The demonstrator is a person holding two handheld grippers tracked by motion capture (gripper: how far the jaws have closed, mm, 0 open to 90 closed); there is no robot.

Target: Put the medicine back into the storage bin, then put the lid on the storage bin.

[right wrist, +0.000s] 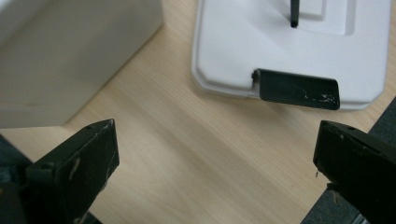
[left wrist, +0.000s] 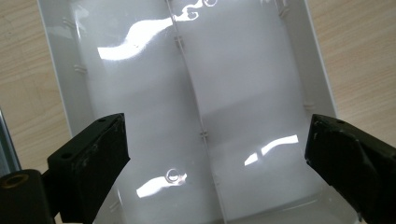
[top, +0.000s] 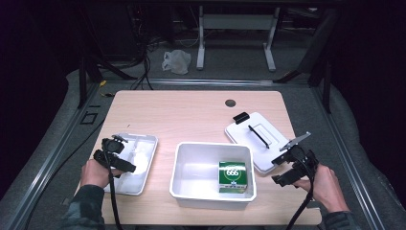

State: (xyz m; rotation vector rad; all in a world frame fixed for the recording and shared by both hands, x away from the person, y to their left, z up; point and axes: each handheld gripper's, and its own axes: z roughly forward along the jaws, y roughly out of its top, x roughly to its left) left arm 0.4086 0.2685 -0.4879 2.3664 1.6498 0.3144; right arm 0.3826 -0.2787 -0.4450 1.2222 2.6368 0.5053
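Note:
A white lidless bin [top: 178, 167] stands at the middle front of the table, and a green box [top: 232, 176] marked 666 lies in its right half. The bin's white lid [top: 258, 143], with a black handle and black latches, lies flat to the right of it. A shallow white tray [top: 151, 144] sits at the left. My left gripper [top: 122, 154] hovers open over that tray [left wrist: 243, 70], nothing between its jaws [left wrist: 217, 158]. My right gripper [top: 281, 170] is open above bare wood [right wrist: 215, 163], between the bin's wall [right wrist: 70, 56] and the lid's near latch [right wrist: 299, 88].
The table's far half is bare wood with a round cable hole [top: 230, 103]. Beyond the table, a white plastic bag [top: 176, 61] lies on the floor by a desk frame. The table's front edge runs just below both hands.

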